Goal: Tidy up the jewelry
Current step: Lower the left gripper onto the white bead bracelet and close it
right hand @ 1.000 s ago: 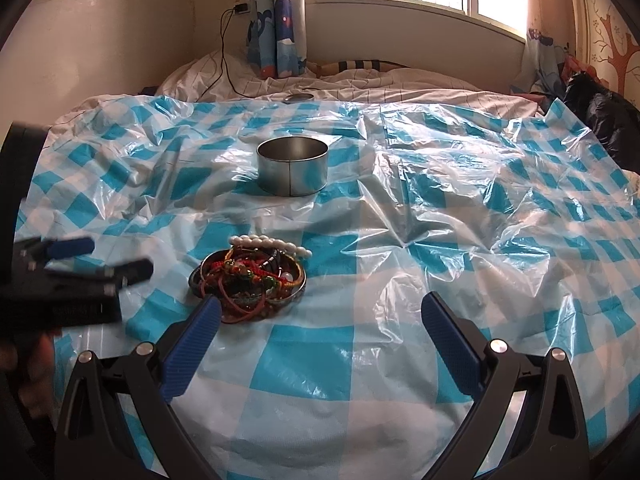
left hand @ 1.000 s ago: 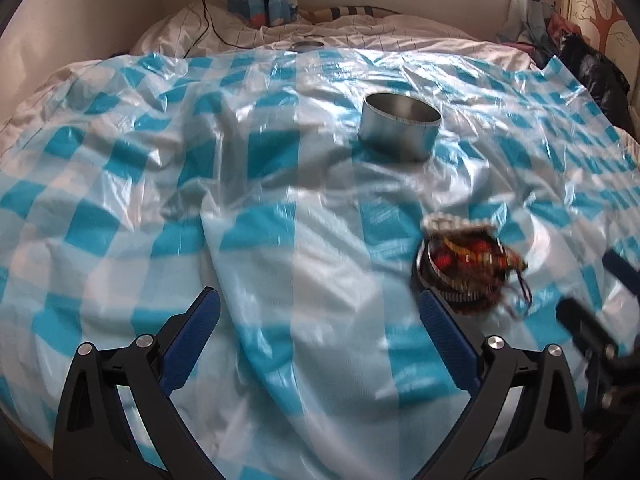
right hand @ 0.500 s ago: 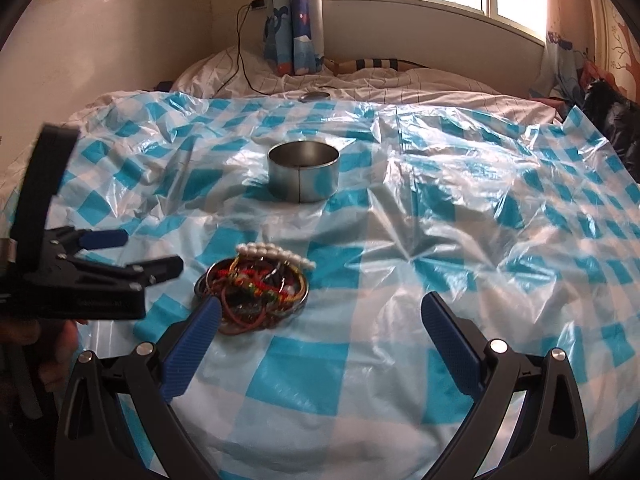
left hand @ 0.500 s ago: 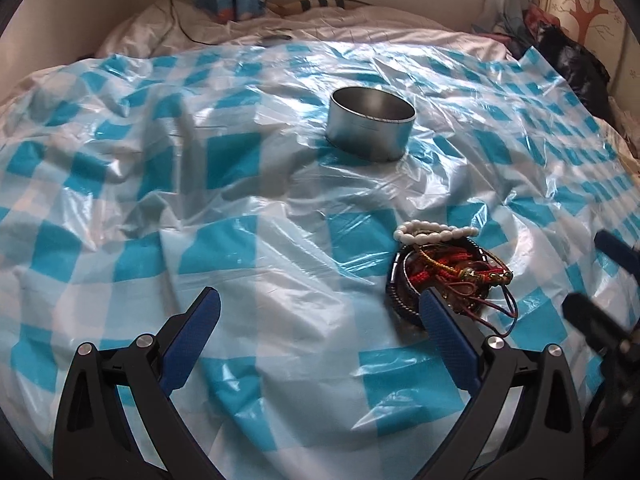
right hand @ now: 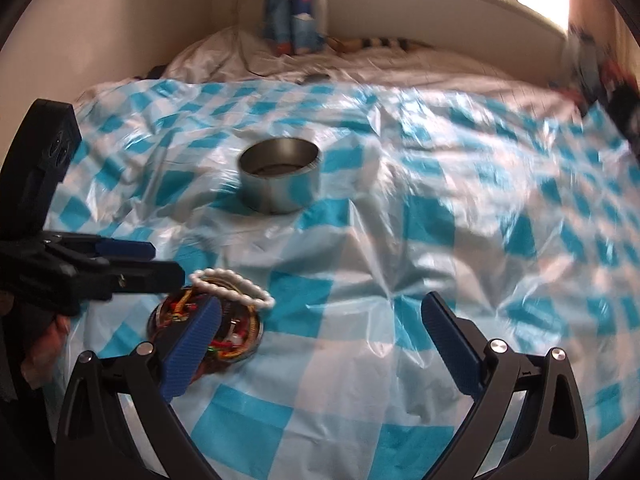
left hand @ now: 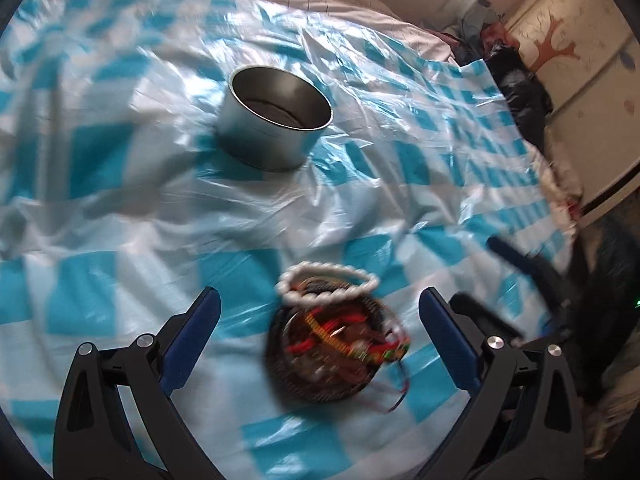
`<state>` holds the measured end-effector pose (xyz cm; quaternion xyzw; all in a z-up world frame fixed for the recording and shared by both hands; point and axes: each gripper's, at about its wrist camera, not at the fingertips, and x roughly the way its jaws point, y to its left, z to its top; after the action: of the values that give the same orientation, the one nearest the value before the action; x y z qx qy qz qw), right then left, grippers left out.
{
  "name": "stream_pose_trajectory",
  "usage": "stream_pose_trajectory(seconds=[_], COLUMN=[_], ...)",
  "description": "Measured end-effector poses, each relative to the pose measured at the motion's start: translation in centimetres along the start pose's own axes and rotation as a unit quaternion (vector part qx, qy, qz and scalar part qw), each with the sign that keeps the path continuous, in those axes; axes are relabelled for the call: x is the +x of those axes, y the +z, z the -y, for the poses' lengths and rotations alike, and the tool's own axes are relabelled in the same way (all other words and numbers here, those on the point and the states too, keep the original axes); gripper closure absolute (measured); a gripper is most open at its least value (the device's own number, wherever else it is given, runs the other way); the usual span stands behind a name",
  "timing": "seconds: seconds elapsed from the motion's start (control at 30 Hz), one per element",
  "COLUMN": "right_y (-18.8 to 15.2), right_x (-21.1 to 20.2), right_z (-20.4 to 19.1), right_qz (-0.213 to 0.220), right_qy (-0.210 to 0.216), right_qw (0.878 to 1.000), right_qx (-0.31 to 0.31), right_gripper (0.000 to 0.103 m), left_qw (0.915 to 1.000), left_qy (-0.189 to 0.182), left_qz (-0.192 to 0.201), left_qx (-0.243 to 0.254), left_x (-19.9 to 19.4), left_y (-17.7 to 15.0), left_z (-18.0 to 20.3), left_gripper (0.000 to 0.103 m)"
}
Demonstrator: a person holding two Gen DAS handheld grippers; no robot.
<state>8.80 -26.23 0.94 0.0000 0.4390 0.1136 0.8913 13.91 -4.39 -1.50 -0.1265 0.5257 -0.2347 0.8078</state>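
A dark round lid (left hand: 296, 380) holds a tangle of red, gold and beaded jewelry (left hand: 340, 340), with a white bead bracelet (left hand: 328, 286) on its far edge. It lies on the blue checked plastic sheet (left hand: 120, 240). A round metal tin (left hand: 276, 120) stands open beyond it. My left gripper (left hand: 320, 320) is open, its jaws either side of the pile. In the right wrist view, the jewelry (right hand: 208, 332), the bracelet (right hand: 232, 288) and the tin (right hand: 280, 176) show. My right gripper (right hand: 320, 324) is open and empty, its left finger over the pile.
The sheet covers a bed with a white duvet (right hand: 360, 68) at the far end. A wall (right hand: 100, 20) runs on the left and a window sill (right hand: 440, 4) behind. Dark clothes (left hand: 516, 80) lie at the bed's right side.
My left gripper has moved right and forward until the jewelry pile lies between its jaws. My right gripper has moved left and forward toward the pile. Both stay open.
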Motion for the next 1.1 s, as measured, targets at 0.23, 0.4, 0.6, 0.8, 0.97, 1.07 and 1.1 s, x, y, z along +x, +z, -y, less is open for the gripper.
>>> stream_pose_trajectory(seconds=[0.23, 0.4, 0.6, 0.8, 0.97, 1.07, 1.1], right_y=[-0.2, -0.4, -0.4, -0.6, -0.6, -0.6, -0.6], right_x=[-0.3, 0.0, 0.2, 0.4, 0.0, -0.4, -0.5], right_z=[-0.9, -1.1, -1.0, -1.3, -2.3, -3.7, -4.3], right_qz=[0.004, -0.003, -0.007, -0.010, 0.001, 0.012, 0.016], right_qy=[-0.004, -0.008, -0.012, -0.008, 0.030, 0.048, 0.055], right_qw=[1.000, 1.000, 1.000, 1.000, 0.999, 0.997, 0.996], right_qx=[-0.020, -0.023, -0.018, -0.019, -0.034, -0.060, -0.070], right_gripper=[0.007, 0.007, 0.007, 0.007, 0.007, 0.007, 0.007], left_qw=[0.9996, 0.9997, 0.9996, 0.9998, 0.9996, 0.9993, 0.9992], left_qy=[0.024, 0.020, -0.001, 0.012, 0.005, 0.007, 0.006], left_qz=[-0.014, -0.015, -0.026, -0.007, 0.026, 0.036, 0.038], left_qx=[0.008, -0.005, -0.013, -0.012, -0.004, -0.006, -0.008], left_x=[2.2, 3.4, 4.4, 4.0, 2.3, 1.6, 1.4], left_y=[-0.1, 0.4, 0.2, 0.4, 0.8, 1.1, 1.1], left_z=[0.3, 0.3, 0.0, -0.8, -0.7, -1.0, -1.2], left_gripper=[0.015, 0.027, 0.055, 0.091, 0.096, 0.096, 0.096])
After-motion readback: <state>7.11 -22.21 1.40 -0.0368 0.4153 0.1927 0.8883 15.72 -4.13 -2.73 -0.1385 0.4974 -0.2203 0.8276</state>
